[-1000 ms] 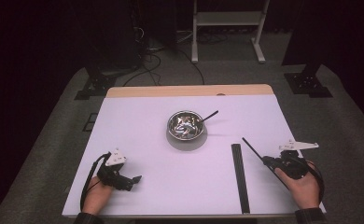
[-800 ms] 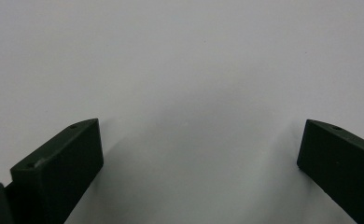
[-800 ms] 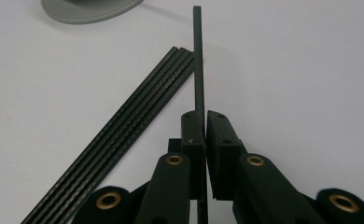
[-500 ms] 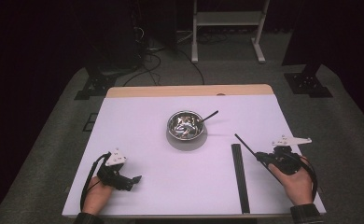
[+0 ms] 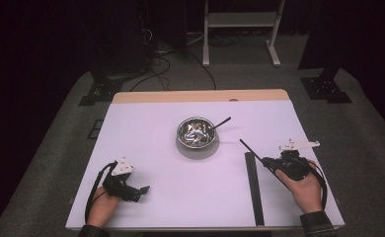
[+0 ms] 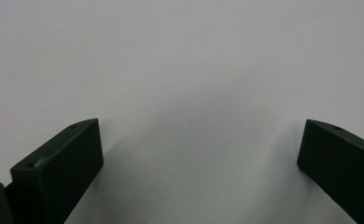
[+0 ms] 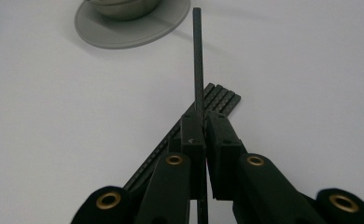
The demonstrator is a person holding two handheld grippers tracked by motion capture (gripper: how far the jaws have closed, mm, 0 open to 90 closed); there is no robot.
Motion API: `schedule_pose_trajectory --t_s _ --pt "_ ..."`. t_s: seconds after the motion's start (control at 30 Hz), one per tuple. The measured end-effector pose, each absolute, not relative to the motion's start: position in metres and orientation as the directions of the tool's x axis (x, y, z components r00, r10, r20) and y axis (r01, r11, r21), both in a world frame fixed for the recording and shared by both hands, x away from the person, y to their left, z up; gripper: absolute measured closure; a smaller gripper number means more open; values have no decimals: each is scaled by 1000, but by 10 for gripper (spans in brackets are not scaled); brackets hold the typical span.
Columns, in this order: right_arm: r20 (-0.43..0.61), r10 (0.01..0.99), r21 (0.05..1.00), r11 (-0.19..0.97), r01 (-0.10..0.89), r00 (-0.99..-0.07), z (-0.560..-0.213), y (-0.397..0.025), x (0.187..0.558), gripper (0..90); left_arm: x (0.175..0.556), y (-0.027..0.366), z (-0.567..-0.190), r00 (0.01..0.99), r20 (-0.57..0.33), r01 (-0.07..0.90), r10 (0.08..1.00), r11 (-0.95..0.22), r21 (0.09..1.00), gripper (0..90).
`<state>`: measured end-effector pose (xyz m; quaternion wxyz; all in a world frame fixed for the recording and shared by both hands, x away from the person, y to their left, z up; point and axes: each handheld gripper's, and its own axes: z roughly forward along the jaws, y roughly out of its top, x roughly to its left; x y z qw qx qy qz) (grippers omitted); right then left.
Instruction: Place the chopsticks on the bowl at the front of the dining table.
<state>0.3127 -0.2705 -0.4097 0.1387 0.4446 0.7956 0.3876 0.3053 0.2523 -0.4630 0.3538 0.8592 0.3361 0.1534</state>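
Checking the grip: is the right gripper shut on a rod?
Shut: the right gripper's jaws clamp one black rod, lifted off the rest.

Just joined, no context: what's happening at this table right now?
A person works two handheld grippers at a white table. The right gripper is shut on a thin black rod, held above the table and aimed toward the metal bowl, in which a black stick stands. A bundle of black rods lies flat beside that hand. The left gripper sits at the near left of the table, jaws open, holding nothing.
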Motion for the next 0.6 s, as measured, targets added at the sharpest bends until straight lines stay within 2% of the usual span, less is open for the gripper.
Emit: schedule_pose_trajectory --t_s 0.6 --pt "121 791 756 318 573 -600 -400 -249 322 859 305 252 -463 727 26 469 686 -524 711 0"
